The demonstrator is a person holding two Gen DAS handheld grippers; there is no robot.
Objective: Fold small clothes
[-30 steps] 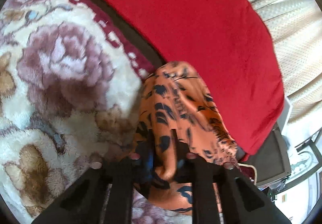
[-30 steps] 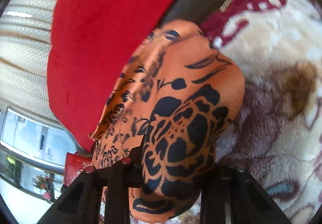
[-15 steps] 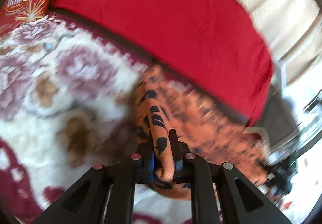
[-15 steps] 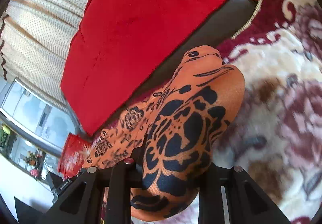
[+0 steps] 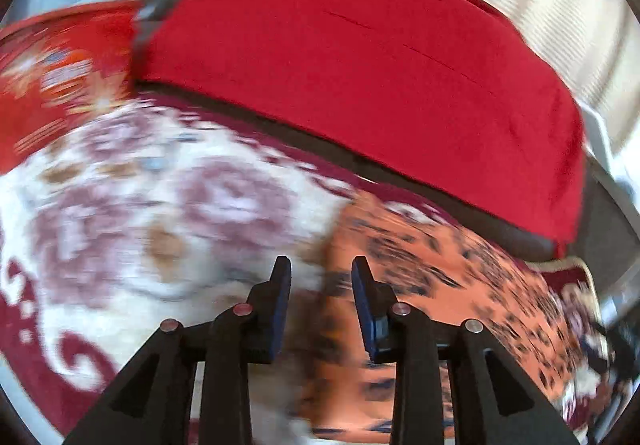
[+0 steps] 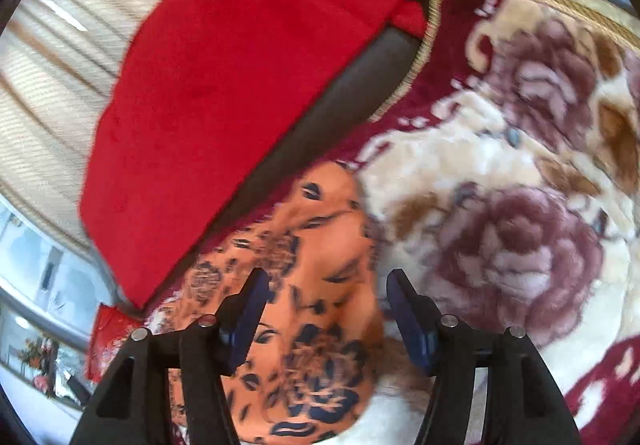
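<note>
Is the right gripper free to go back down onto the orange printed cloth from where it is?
Probably yes. The right gripper is open, its jaws having just been opening, and the orange printed cloth lies on the floral blanket right beneath it, with nothing in between.

A plush floral blanket (image 6: pixel 520 173) in cream, mauve and maroon is covering the surface, with an orange black-patterned garment (image 6: pixel 320 285) lying directly on it; a red cloth (image 5: pixel 360 65) is resting beyond the blanket's edge.
</note>
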